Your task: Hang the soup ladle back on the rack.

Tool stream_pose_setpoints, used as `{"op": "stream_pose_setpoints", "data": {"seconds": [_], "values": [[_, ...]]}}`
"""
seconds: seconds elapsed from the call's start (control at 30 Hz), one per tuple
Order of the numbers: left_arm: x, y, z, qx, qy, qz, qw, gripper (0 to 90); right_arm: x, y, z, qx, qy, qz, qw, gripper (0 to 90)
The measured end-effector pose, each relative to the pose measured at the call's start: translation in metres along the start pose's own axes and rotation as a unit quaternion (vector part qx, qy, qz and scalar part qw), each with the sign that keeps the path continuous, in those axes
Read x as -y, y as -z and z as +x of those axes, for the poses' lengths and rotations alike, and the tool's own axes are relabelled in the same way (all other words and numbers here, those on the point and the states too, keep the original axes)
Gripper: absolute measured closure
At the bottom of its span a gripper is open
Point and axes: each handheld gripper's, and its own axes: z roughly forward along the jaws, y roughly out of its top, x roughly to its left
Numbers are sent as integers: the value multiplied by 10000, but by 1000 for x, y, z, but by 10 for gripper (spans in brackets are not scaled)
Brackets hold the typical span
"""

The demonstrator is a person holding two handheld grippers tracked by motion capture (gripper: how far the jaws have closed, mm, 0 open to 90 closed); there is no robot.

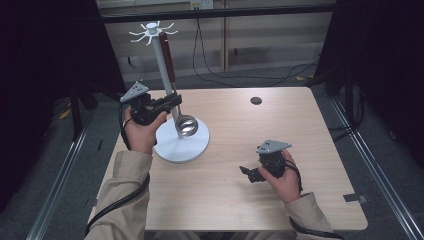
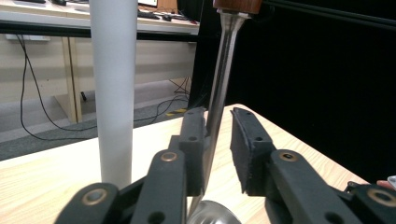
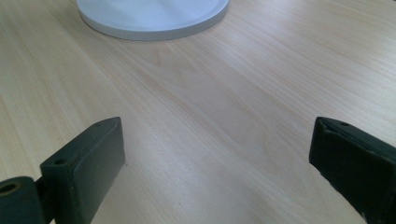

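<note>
High view looks down over table (image 1: 300,125); left gripper view close on white stand (image 2: 113,88), right gripper view low, facing stand's base.

Beige sleeves (image 1: 122,195) on both forearms, lower frame. Black grippers: left gripper (image 1: 176,101) at centre left, right gripper (image 1: 244,171) at lower right, each topped by a grey three-cornered plate (image 1: 135,92) with small holes. Black cables (image 1: 112,205) trailing along the sleeves. Brass-coloured pivot rivets (image 2: 168,157) on matte black jaw links; flat rectangular pads (image 3: 95,163).
</note>
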Motion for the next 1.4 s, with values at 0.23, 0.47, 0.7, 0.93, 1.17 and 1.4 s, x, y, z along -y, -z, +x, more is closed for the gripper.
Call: {"op": "stream_pose_setpoints", "data": {"seconds": [0.23, 0.47, 0.7, 0.93, 1.17, 1.4], "values": [[0, -1, 0, -86, -43, -15, 10000, 609, -1, 1, -1, -8, -4, -24, 10000, 32], [1, -1, 2, -166, -47, -4, 9999, 575, -1, 3, -1, -3, -10, -36, 10000, 32], [5, 2, 2, -241, -12, 14, 9997, 488, -1, 3, -1, 7, -5, -39, 10000, 32], [11, 10, 2, -335, -45, 21, 9994, 416, -2, 5, 0, -5, 13, -66, 10000, 32], [19, 17, 0, -472, -130, 71, 9988, 336, -3, 8, -1, 3, -21, -119, 9999, 32], [32, 24, -2, -570, -199, 171, 9980, 233, -3, 7, 0, 4, -11, -126, 9999, 32]]}}
